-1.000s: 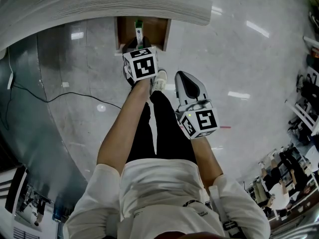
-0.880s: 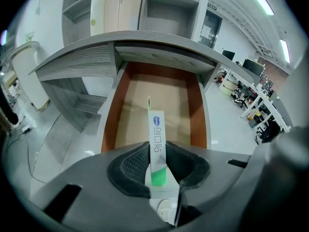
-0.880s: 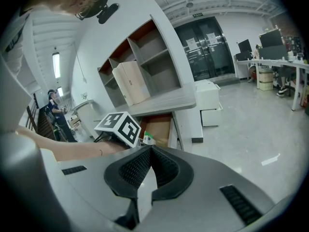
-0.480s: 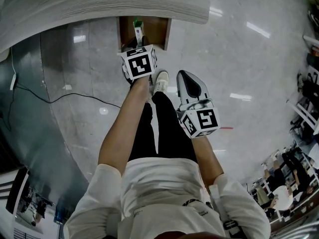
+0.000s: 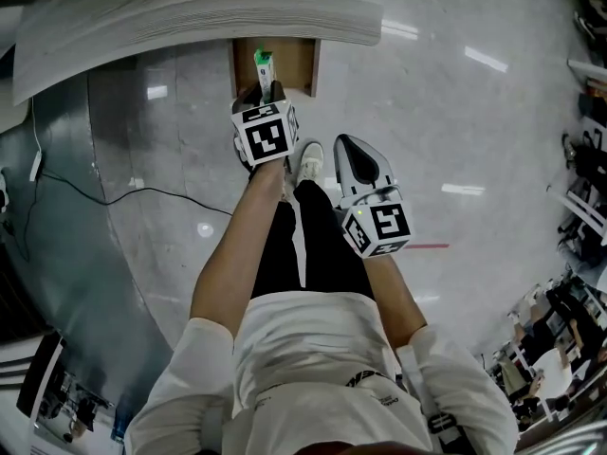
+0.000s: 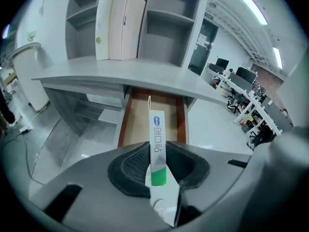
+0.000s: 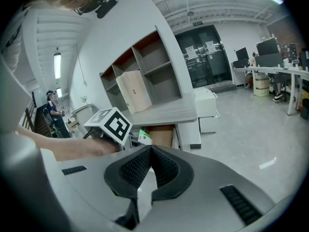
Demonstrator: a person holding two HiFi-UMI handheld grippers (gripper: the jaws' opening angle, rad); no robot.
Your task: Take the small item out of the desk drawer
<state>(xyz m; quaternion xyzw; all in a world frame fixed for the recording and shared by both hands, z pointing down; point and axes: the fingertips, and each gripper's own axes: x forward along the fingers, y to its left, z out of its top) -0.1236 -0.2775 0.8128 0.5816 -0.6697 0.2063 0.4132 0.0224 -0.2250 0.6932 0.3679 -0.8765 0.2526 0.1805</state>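
Observation:
A narrow white box with a green band (image 6: 157,146) stands on edge between the pads of my left gripper (image 6: 158,153), which is shut on it. In the head view the box (image 5: 263,64) pokes out ahead of the left gripper (image 5: 268,93), over the open brown drawer (image 5: 296,64) under the grey desk (image 5: 209,12). The drawer's floor (image 6: 140,115) looks bare. My right gripper (image 5: 346,143) hangs to the right over the floor, its jaws (image 7: 151,148) shut with nothing in them. From the right gripper view I see the box (image 7: 144,137) and the drawer (image 7: 163,134).
White binders (image 6: 118,23) stand on the desk's shelf unit. A black cable (image 5: 114,192) runs over the glossy floor at the left. The person's shoe (image 5: 305,157) is just before the drawer. A low white cabinet (image 7: 205,111) stands right of the desk.
The left gripper, still holding the box, has drawn back a little from the drawer toward the person. The right gripper has hardly moved.

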